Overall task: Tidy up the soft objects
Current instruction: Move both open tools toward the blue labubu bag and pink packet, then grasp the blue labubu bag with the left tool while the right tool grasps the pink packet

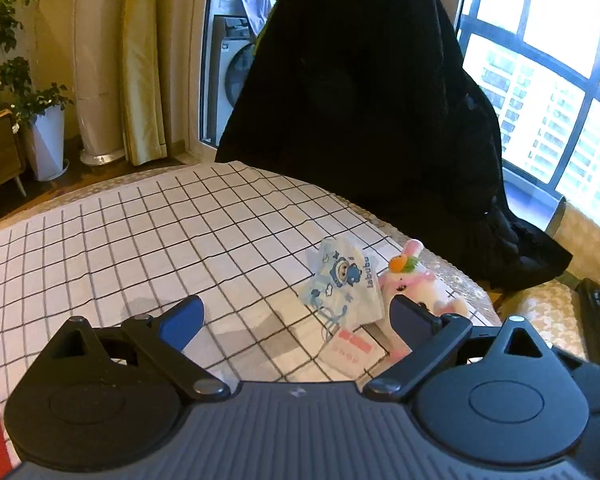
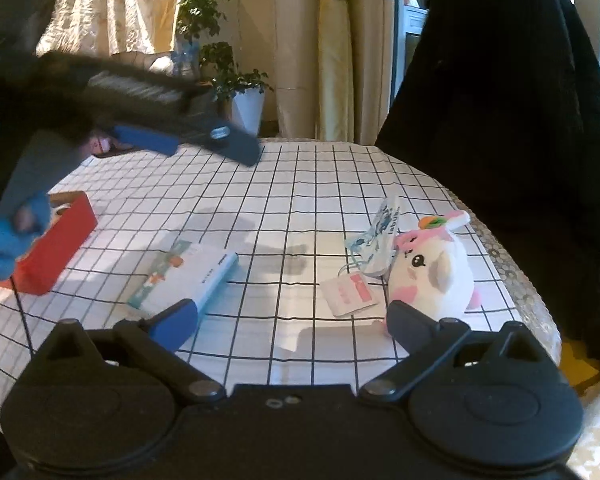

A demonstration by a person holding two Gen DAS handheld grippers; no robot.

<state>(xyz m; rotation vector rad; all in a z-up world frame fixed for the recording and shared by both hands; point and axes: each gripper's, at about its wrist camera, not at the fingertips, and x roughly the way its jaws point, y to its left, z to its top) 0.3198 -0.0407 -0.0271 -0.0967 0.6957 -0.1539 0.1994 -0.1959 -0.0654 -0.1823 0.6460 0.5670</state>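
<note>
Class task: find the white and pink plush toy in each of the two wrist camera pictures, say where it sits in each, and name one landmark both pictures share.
Left wrist view: the plush toy lies lower right, partly behind the right finger of the left gripper.
Right wrist view: the plush toy sits right of centre, near the tablecloth's edge, above the right finger of the right gripper.
Shared landmark: the blue-printed packet just left of the toy.

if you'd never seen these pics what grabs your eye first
A white and pink plush sits near the right edge of the grid cloth, with printed tags beside it. A red box stands at the far left, and a big black drape fills the back right.
</note>
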